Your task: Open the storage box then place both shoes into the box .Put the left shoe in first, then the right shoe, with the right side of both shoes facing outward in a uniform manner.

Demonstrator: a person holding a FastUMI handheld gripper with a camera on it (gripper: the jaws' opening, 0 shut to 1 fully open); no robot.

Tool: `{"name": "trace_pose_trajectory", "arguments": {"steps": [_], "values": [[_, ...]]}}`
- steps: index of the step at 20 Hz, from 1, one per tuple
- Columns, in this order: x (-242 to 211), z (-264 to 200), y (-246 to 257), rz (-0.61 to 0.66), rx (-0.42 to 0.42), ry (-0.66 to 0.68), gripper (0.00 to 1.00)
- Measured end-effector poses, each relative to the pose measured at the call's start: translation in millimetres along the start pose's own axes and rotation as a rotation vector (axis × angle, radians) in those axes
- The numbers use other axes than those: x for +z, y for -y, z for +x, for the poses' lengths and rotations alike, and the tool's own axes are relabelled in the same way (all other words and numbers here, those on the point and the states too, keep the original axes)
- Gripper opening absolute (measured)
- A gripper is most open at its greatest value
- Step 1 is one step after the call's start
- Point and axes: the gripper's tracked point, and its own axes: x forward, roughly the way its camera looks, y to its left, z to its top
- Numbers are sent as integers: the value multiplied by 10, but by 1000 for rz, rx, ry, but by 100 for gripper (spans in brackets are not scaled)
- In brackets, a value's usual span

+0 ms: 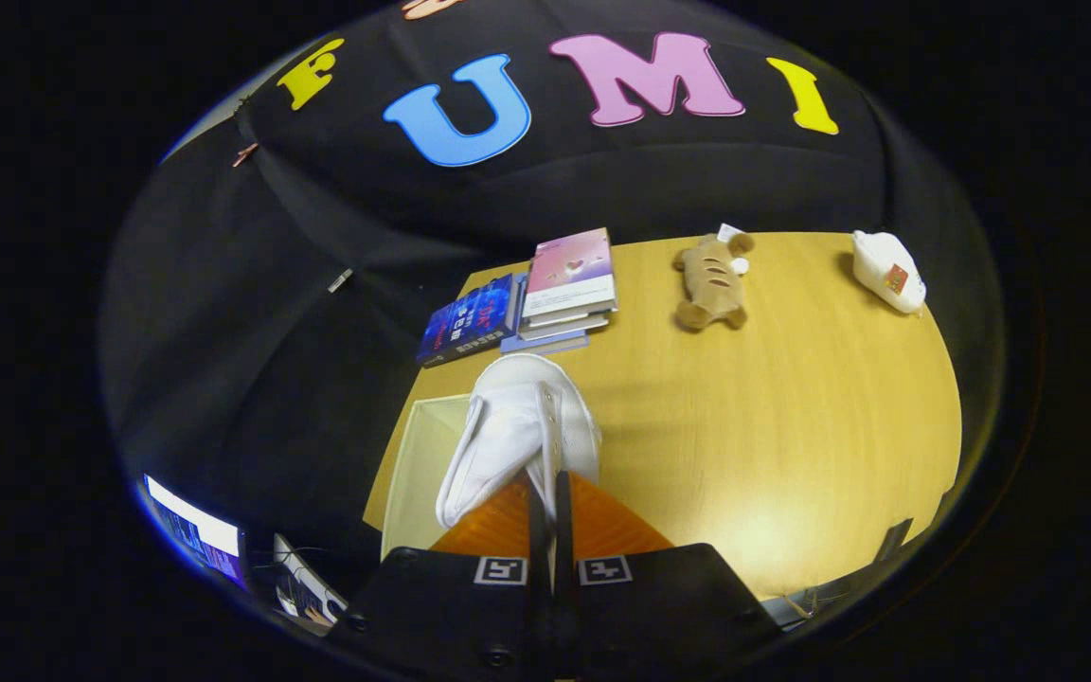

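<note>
Your gripper (550, 497) sits low centre, jaws nearly together, pinching the edge of a white shoe (517, 431) that hangs ahead of them, over the open white box (413, 474) at the wooden bench's (792, 426) left edge. Books (527, 294), a plush toy (711, 279) and a white object (886, 270) lie beyond

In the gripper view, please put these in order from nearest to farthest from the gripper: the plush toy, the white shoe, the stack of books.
1. White shoe: clamped between the fingers of the gripper, hanging over the open storage box.
2. Stack of books: just beyond the shoe, at the table's far edge.
3. Plush toy: also far, off to the books' right.
</note>
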Motion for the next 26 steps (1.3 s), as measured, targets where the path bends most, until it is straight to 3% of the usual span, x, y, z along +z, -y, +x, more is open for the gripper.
{"name": "trace_pose_trajectory", "arguments": {"steps": [4, 10, 11, 14, 15, 21, 26], "values": [[-179, 315, -345, -18, 3, -48, 5], [-409, 657, -400, -58, -35, -104, 8], [-364, 665, -471, -54, -14, -80, 14], [-212, 596, -447, -106, -25, -30, 89], [-200, 588, -406, -127, -40, -23, 95], [-253, 507, -335, -142, -43, -31, 99], [18, 347, -173, -159, -22, 79, 99]]}}
